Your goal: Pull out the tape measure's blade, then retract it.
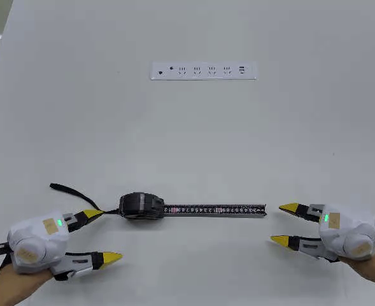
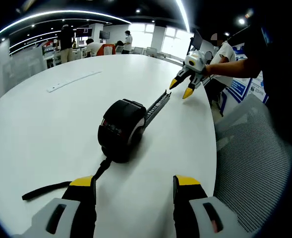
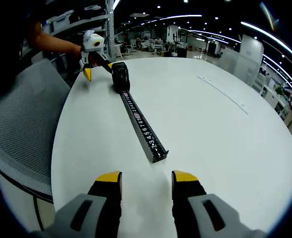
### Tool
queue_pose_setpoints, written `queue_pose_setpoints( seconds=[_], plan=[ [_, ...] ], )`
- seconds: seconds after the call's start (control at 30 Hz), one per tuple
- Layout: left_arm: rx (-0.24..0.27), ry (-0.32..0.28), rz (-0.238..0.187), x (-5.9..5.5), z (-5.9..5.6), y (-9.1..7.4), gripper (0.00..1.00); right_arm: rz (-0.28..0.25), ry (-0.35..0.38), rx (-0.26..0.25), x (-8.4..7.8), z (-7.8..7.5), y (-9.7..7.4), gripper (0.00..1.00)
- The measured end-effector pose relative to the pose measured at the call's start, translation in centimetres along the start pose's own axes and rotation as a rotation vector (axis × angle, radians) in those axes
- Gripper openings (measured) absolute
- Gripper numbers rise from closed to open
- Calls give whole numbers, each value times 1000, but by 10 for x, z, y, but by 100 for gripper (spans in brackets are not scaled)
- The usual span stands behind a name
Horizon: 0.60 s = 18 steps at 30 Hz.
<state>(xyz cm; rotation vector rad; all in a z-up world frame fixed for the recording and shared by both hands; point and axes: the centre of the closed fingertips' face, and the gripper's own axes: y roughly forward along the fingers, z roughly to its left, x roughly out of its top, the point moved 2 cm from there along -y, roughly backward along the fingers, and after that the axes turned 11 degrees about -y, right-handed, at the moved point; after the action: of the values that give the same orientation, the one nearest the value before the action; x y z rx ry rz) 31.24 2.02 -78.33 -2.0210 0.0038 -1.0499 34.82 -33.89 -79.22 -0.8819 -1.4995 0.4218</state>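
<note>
There was one tape measure with one blade and one black strap, one power strip, and one bench. The left gripper and right gripper made two, each with two yellow-tipped fingers.

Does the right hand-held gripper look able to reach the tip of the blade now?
Probably yes: the right hand-held gripper is open and points at the blade tip, with bare table between them.

Head view looks steeply down at the table. The gripper views skim low from opposite ends, facing each other, seemingly close, sharing the tape measure.
</note>
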Motion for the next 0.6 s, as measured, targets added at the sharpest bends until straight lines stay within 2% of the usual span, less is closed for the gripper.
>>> queue_pose_setpoints(
  seconds=[0.07,0.23,0.37,0.47,0.6],
  plan=[
    [20,-21,-34,-3,-3,-3,64,-8,13,-15,2,4,-3,41],
    [56,-71,-70,-12,-14,-9,72,-22,82,-77,4,11,-10,51],
    [70,-87,-95,-15,-26,-10,80,-30,101,-104,7,20,-14,57],
    [83,-109,-102,-15,-32,-11,86,-35,116,-123,12,26,-16,62],
    [94,-99,-119,-8,-39,-15,96,-53,148,-156,21,32,-19,68]
  ],
)
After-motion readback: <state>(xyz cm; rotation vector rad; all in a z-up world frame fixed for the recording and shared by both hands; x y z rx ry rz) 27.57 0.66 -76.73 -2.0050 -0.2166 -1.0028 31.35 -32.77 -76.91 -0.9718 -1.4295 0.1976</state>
